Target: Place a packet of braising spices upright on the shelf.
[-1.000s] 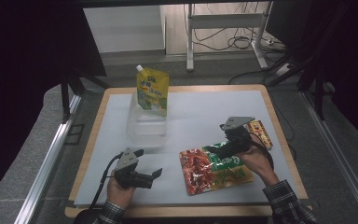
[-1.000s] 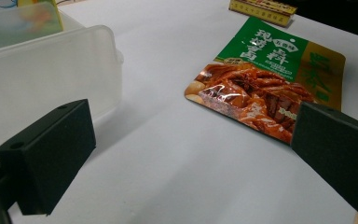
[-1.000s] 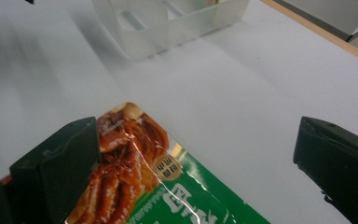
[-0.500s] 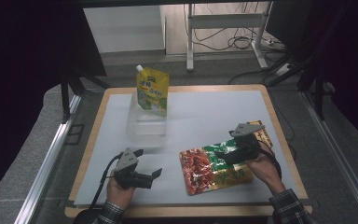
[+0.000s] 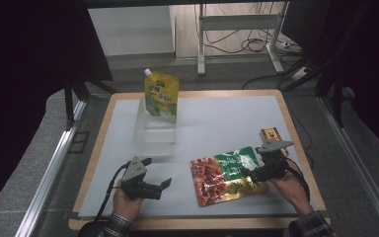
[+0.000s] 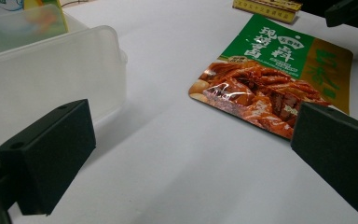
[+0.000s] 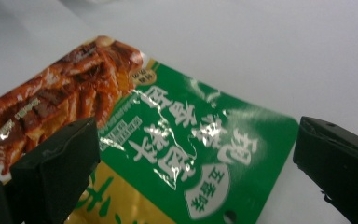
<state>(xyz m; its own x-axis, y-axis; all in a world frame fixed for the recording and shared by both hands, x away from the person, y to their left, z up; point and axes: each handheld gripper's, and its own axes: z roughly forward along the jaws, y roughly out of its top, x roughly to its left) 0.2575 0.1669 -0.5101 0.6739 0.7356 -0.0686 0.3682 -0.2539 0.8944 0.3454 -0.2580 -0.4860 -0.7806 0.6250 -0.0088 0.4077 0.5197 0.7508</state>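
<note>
A flat snack pouch, red and green with a gold end, lies on the white table mat. My right gripper hovers open over the pouch's right end; in the right gripper view the green part of the pouch lies between and below the spread jaws of that gripper. My left gripper rests open near the front edge, to the left of the pouch. In the left gripper view, the left gripper has bare mat between its jaws, with the pouch ahead and to the right.
A clear plastic container stands behind the left gripper, with a yellow spouted pouch upright at its far side. A small brown box lies near the mat's right edge. The container is close on the left in the left gripper view.
My right gripper has drawn back to the right and toward the person, from over the pouch's middle to its right end. The pouch and the left gripper have stayed put.
</note>
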